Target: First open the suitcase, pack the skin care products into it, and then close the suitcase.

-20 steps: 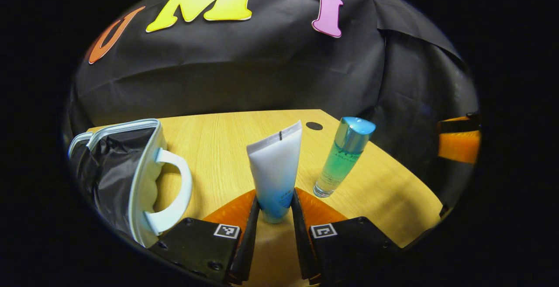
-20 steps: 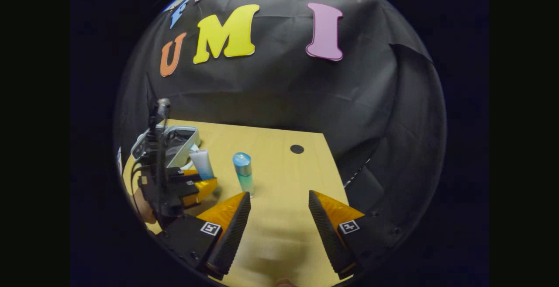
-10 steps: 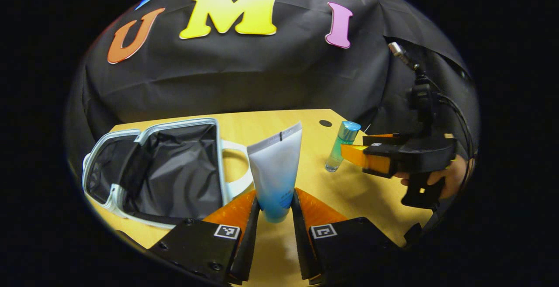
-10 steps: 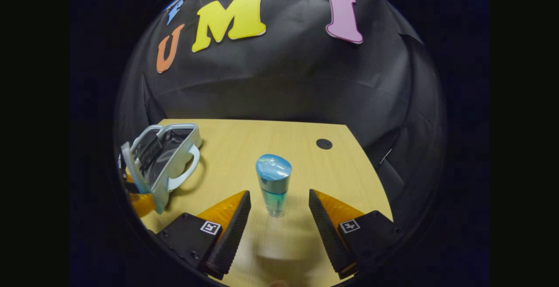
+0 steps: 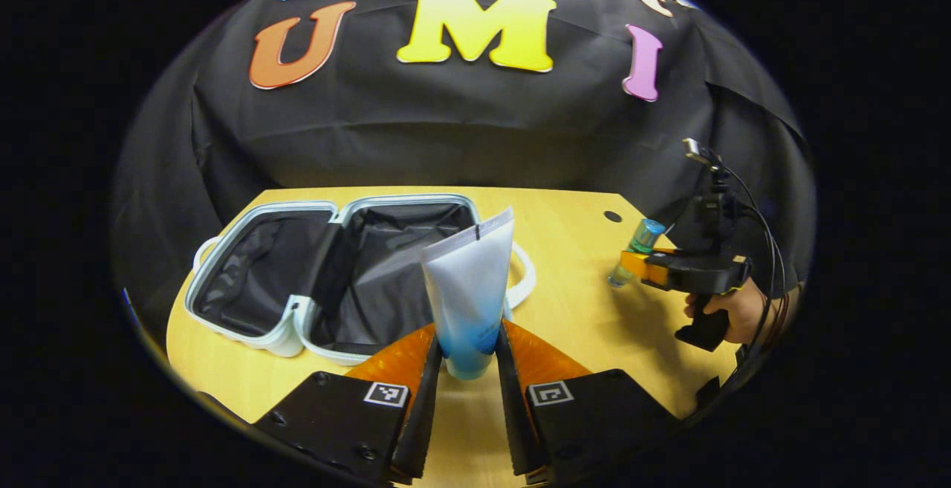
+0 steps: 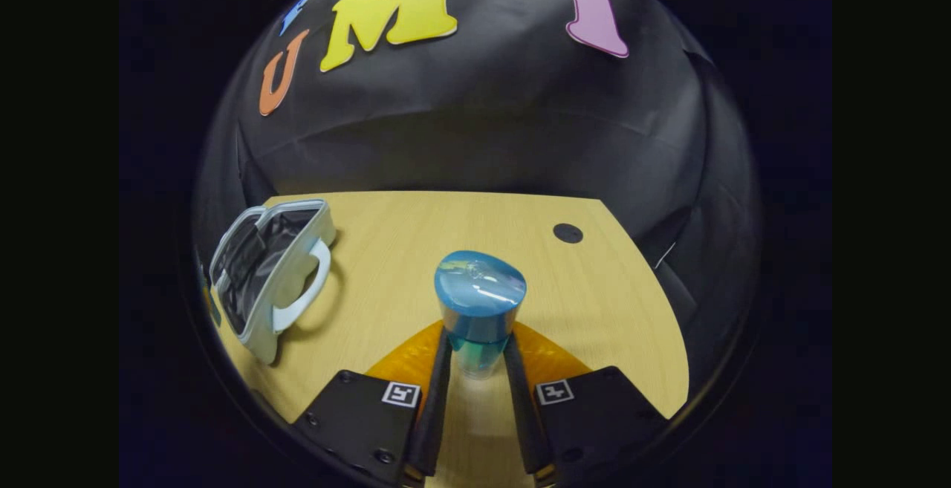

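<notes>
Fingers (image 5: 429,369) of your left gripper (image 5: 468,369) are clamping the upright white-and-blue squeeze tube (image 5: 468,287); the open pale-blue suitcase (image 5: 297,321) is lying just beyond, left.

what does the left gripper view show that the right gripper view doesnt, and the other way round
Left gripper view: the left gripper shut on an upright tube, and farther off a hand holding the right gripper. Right gripper view: the right gripper seen up close, its fingers against the bottle, whose cap top faces the camera. Both: the open suitcase lying flat, its lining bare where visible, the bottle, and the table.
</notes>
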